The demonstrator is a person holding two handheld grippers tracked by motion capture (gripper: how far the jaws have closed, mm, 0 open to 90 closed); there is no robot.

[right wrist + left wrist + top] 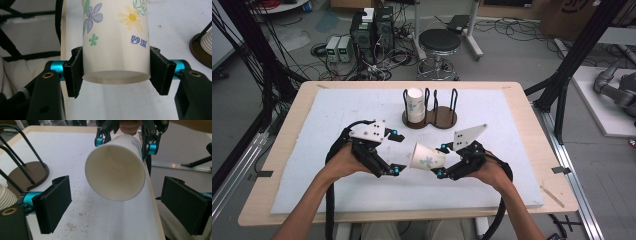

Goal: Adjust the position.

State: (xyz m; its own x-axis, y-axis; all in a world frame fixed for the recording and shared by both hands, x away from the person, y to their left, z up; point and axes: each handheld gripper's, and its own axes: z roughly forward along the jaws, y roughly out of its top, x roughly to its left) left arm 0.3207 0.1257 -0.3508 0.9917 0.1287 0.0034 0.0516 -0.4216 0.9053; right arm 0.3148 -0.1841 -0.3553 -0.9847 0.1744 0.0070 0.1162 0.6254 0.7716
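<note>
High view: a paper cup [428, 156] printed with flowers lies tilted on its side in the air above the white mat [337, 107] that covers the tabletop [307, 90], near the middle of the near half, between the two grippers. The right gripper [442, 161] has its fingers clamped on the cup near its base, one pad on each side of the wall, and the cup's open mouth points toward the left gripper [397, 152]. The left gripper's fingers stand spread wide, just beside the cup's rim without touching it.

Left gripper view shows the same: the cup's round mouth [115, 167] faces the camera, floating between and beyond the two black pads [53, 203], with clear space on both sides. Behind the cup the right gripper [126, 143] pinches its narrow end.

Right gripper view has the cup's base [116, 76] sitting squarely between the two pads [75, 75], both pressed against the paper; blue and yellow flowers and a small blue print mark its wall.

Toward the far edge of the tabletop stands a dark wire cup rack [430, 116] on a brown double-round base, with a stack of cups [415, 104] in its left half; its right half holds nothing.
</note>
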